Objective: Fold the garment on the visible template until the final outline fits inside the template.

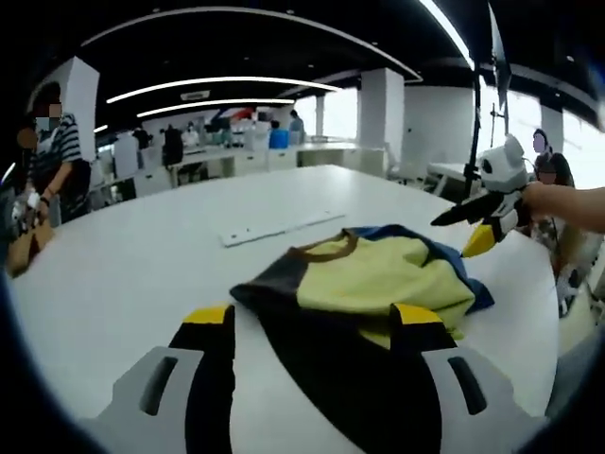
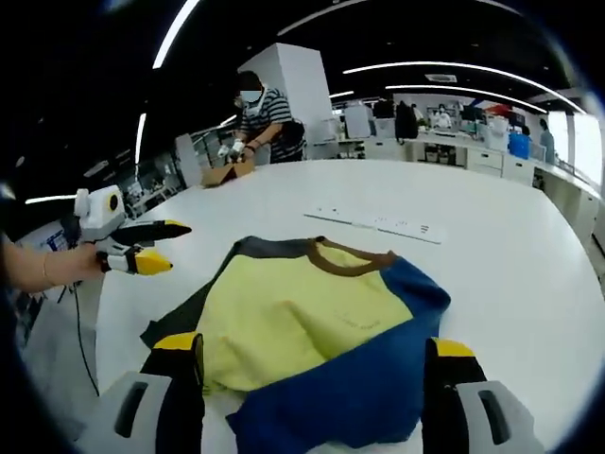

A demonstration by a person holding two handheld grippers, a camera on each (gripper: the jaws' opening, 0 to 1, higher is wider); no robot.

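Folded garment (image 2: pixel 321 331) (partly) on table (image 2: pixel 510 255)

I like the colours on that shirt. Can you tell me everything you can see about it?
The shirt looks like soft knit cloth: a yellow front, a blue side, a dark grey side and a brown collar band. It lies loosely bunched and partly folded on the white table, not flat. Both grippers are open and not holding it; the left gripper hovers off to one side, and the right gripper hovers beside it.

Soft matt cloth garment (image 2: pixel 321 331) on smooth white table (image 2: pixel 510 274).
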